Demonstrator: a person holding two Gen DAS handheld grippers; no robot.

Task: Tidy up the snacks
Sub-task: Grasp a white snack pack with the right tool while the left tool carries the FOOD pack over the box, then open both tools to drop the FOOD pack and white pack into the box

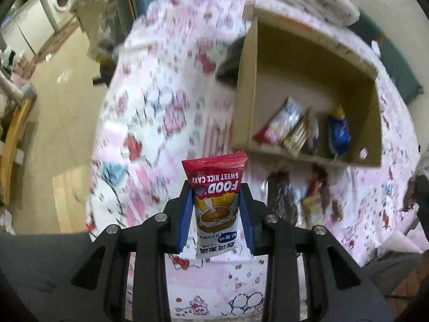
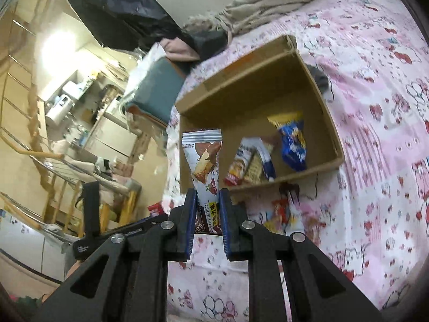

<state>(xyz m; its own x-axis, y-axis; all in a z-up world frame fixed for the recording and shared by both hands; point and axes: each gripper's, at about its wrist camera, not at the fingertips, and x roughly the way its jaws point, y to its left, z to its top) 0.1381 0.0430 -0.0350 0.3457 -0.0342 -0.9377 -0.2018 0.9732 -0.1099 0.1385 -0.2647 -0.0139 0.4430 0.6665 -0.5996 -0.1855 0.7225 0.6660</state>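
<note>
Cardboard box (image 1: 308,61) open on top, far half of its floor bare, room to come in from above. Near end crowded: red-white packet (image 1: 281,122), tan packet (image 1: 296,134), blue packet (image 1: 339,134) leaning on the near wall. Loose wrappers (image 1: 303,201) on the bedsheet (image 1: 150,112) just outside that wall block the low approach. Dark object (image 1: 230,59) touching the box's left wall. Sheet left of the box free.

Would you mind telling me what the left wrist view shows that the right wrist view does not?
Only the left wrist view shows the left gripper clamping a red sweet rice cake packet. Only the right wrist view shows the right gripper clamping a white and brown chocolate snack packet. Both show the cardboard box, a blue packet inside, on pink bedding.
</note>
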